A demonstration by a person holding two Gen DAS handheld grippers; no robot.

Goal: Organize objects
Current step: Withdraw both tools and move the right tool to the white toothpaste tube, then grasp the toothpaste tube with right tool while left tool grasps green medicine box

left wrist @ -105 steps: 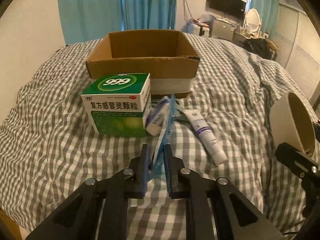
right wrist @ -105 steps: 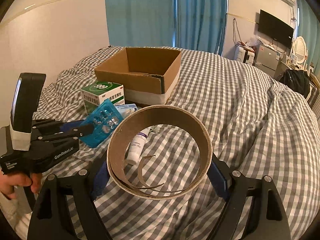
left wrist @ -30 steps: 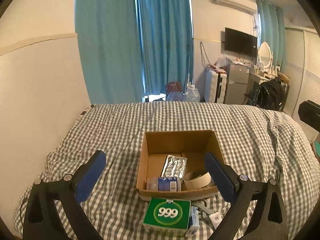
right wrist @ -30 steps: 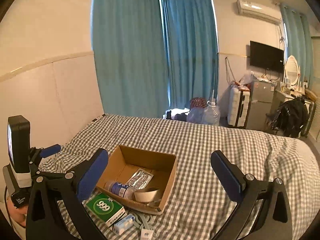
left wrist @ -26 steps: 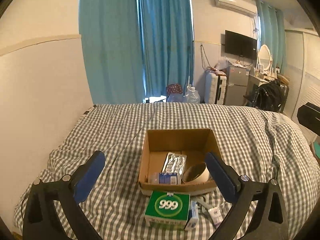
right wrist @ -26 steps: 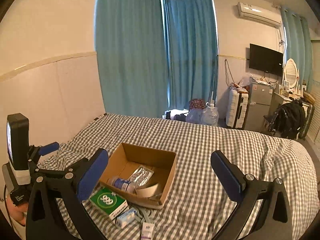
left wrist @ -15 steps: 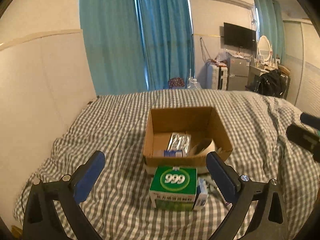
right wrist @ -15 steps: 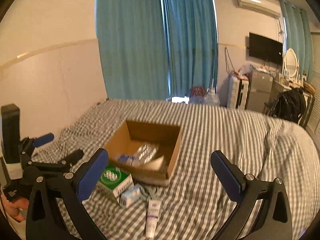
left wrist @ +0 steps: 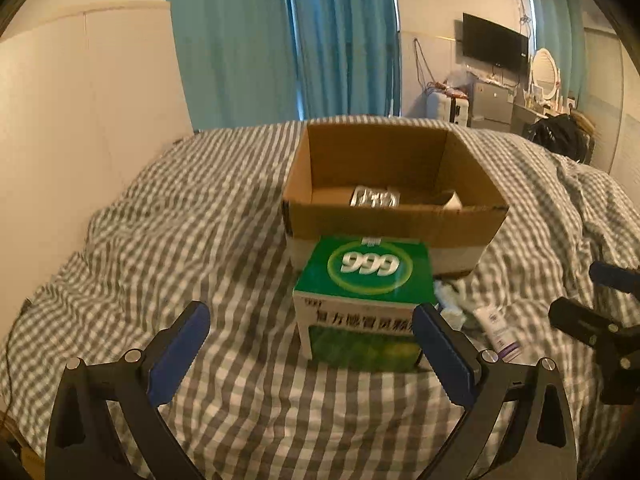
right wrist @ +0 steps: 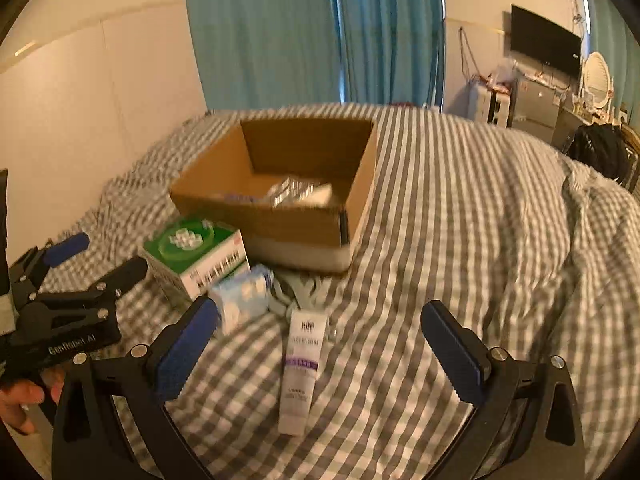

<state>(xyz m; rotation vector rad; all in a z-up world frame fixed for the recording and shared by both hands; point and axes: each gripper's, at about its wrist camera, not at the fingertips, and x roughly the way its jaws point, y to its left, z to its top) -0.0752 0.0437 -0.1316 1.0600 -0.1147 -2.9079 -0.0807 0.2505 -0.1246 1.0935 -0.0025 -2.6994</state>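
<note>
Both grippers [left wrist: 312, 344] [right wrist: 320, 350] lowered closer, spread empty; green 999 box [left wrist: 366, 300] upright.

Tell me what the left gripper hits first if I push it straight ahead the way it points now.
Most likely the green 999 medicine box. The left gripper has its jaws open, and the box sits between them just ahead, nearer the right-hand one. The cardboard box stands behind it. Depth is hard to judge through the fisheye.

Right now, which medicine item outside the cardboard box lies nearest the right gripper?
The white tube with the purple band, lying between the open right gripper's fingers; the green 999 box sits farther back.
</note>
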